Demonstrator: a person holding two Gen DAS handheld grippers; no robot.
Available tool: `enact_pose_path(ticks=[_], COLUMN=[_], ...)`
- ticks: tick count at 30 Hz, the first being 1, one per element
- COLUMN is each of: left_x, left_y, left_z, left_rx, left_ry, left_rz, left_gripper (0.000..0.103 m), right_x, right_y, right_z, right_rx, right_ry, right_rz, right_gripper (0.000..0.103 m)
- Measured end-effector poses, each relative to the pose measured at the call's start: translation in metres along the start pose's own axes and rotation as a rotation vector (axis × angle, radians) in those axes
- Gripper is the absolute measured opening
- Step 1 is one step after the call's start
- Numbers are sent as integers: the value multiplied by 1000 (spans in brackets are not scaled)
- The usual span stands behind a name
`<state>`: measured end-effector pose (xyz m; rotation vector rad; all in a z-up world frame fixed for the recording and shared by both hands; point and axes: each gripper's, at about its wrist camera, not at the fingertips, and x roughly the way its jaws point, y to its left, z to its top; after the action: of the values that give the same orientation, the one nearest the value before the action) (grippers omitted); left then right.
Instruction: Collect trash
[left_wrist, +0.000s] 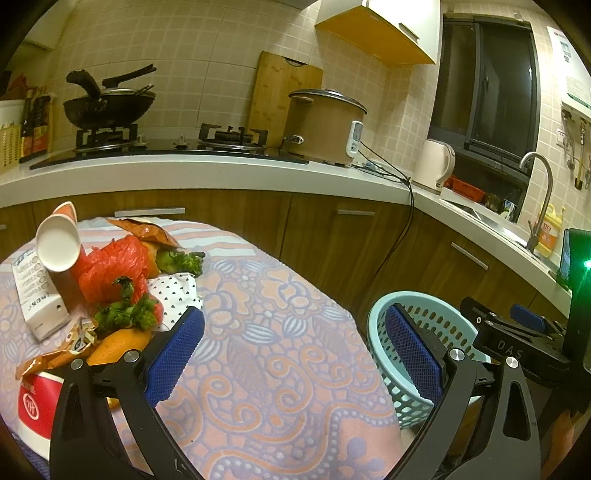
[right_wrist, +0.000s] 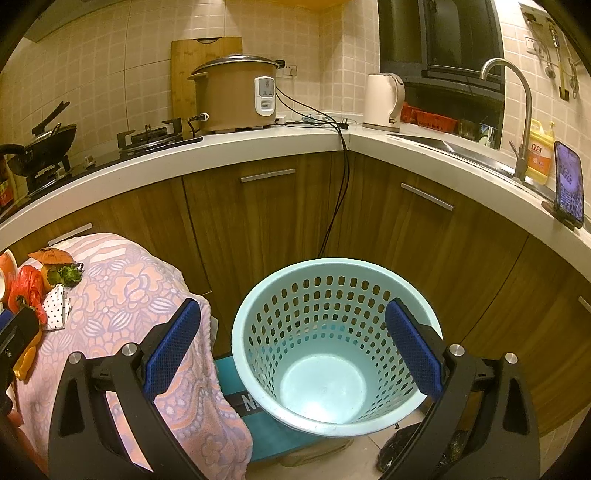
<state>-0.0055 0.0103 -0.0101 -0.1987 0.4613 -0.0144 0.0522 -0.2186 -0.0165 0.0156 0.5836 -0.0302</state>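
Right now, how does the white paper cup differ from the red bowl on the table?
The paper cup is small and lies tipped, its white inside facing the camera, while the red bowl is larger and stands upright at the table's near edge. The cup sits at the far end of the trash pile; the bowl is partly hidden behind the left tool. Both rest on the flowered cloth, outside the basket.

Black hand-held gripper (left_wrist: 295, 352), blue ribbed pads (left_wrist: 173, 354)

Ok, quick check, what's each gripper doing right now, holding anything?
Left gripper: open, empty, over the table's cloth.
Right gripper: open, empty, above the blue basket.
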Motion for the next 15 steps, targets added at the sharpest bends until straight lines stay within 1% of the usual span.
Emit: enact_pose_path(ticks=[15], left_x=[1], left_y=[0], left_z=[1], left_rx=[2], left_ry=[1], left_rz=[4], left_gripper=[95], right_x=[3], right_y=[0], right_z=[-2], right_rx=[3], right_ry=[9], right_rz=[1], right_gripper=[95])
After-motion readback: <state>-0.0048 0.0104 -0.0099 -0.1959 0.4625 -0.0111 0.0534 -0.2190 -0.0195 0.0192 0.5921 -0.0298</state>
